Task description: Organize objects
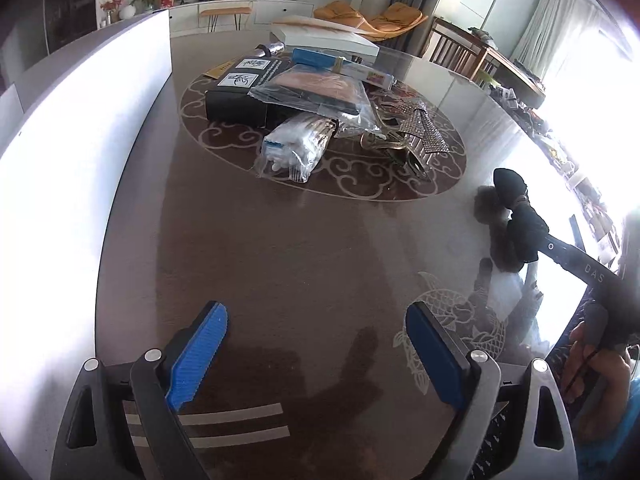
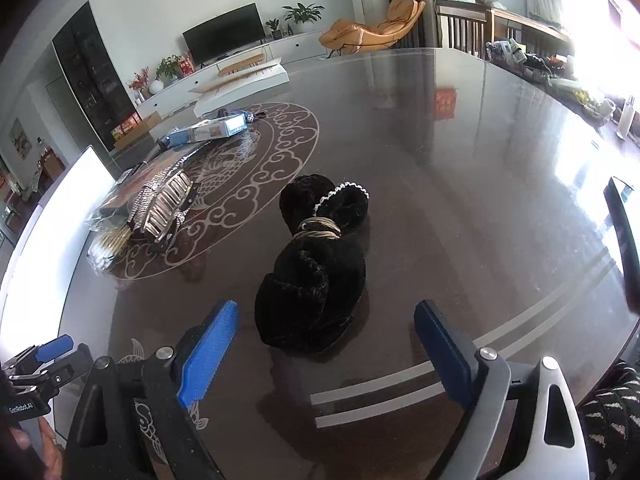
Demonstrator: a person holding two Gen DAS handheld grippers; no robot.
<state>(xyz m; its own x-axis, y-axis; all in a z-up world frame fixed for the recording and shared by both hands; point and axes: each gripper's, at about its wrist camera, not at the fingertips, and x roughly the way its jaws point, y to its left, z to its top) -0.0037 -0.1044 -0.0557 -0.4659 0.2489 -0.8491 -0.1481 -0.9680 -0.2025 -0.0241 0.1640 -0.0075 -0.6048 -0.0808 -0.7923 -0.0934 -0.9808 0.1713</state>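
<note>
Currently, both the left gripper (image 1: 316, 354) and right gripper (image 2: 326, 356) stand open and empty, with the black velvet bow (image 2: 316, 276) resting on the worktop (image 2: 460, 184) at 12 o'clock of the right gripper.

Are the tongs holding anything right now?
No. Both tongs are open and empty: the left tongs hang over bare table, and the right tongs sit just short of the black velvet bow.

I see a glossy dark brown tabletop (image 2: 460, 168) mirroring the room, a fuzzy black velvet bow (image 2: 316, 280) bound with pale cord, crinkly clear plastic bags (image 1: 296, 148), and ribbed blue rubber pads (image 2: 208, 356).
</note>
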